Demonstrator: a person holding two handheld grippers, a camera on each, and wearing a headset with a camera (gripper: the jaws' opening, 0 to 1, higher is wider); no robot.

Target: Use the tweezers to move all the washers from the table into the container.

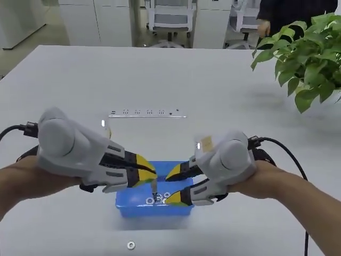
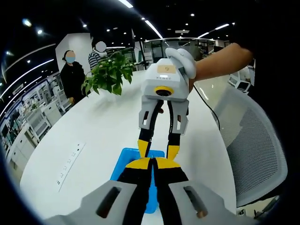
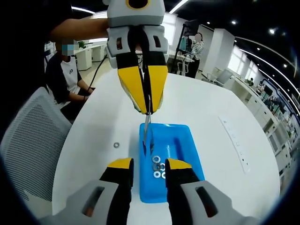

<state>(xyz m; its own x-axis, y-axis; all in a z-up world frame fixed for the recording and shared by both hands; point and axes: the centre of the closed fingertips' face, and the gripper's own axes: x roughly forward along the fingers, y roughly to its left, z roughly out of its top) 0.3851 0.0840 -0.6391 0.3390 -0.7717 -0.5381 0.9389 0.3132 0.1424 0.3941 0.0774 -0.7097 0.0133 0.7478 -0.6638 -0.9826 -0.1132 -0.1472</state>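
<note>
The left gripper (image 1: 151, 174) is pressing its yellow-tipped jaws together on the tweezers (image 3: 146, 129). These are hanging down from the jaws with their points reaching into the blue container (image 1: 154, 209). The right gripper (image 1: 175, 185) is facing it from the other side, over the container's right end, and its jaws are standing apart with nothing between them. The two grippers are nearly meeting tip to tip above the container, and in the head view they are covering its back half.

Several washers (image 3: 157, 167) are lying close together on the container's floor, near the tweezers' points. Whether the points are touching any of them cannot be told. One loose washer (image 1: 131, 245) is lying flat on the white table (image 1: 176, 80), outside the container and near its front-left corner, on the person's side.

Farther back on the table a white power strip (image 1: 147, 112) is lying flat, well apart from the container. A leafy green plant (image 1: 303, 58) is standing at the table's far right edge, also well apart from the work. Office chairs (image 1: 169, 18) are standing beyond the table's far edge. In the right gripper view a mesh-backed chair (image 3: 28, 140) is standing just beside the table, and a person in a dark shirt (image 3: 70, 75) is sitting behind it.
</note>
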